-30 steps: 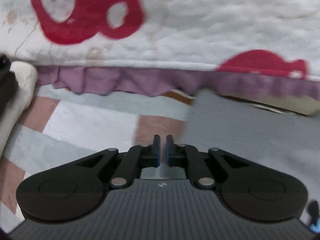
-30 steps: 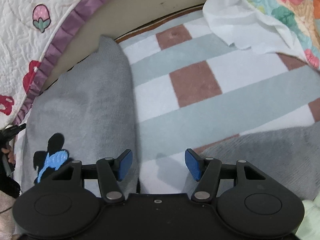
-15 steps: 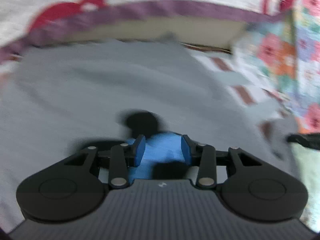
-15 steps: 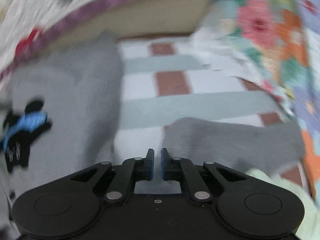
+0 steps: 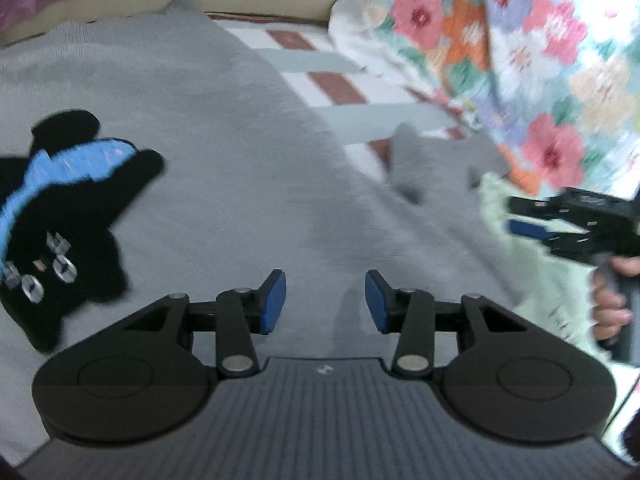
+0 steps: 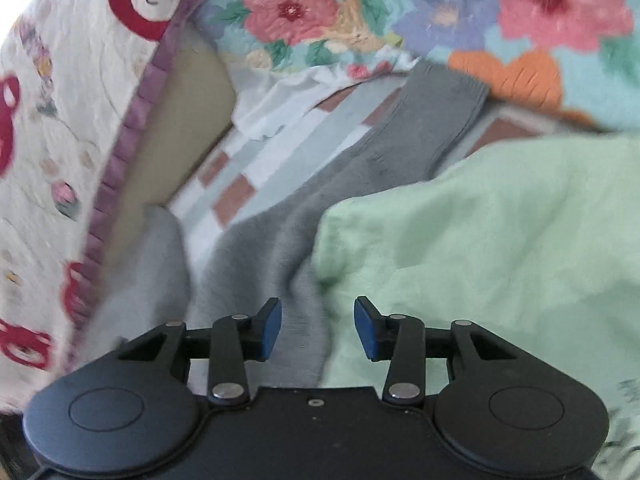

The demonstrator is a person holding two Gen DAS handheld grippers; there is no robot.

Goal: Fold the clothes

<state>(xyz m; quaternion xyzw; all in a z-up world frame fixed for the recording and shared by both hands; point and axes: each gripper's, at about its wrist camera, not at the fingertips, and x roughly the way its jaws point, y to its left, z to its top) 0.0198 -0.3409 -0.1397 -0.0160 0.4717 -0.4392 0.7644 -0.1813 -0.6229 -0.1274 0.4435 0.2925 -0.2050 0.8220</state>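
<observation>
Now | left gripper (image 5: 324,306) agape | right gripper (image 6: 318,328) agape | grey sweater (image 5: 224,128) flat

You have no words, brand names or numbers to read here. A small pale mark sits on the body of your left claw (image 5: 325,308), too small to make out, and the motif (image 5: 60,216) on the grey sweater (image 5: 224,128) carries silvery shapes, too blurred to read.

sweater (image 5: 224,128) on checked sheet (image 5: 340,92) | quilt (image 5: 520,40) right — blanket (image 6: 500,240) over sleeve (image 6: 400,144)
</observation>
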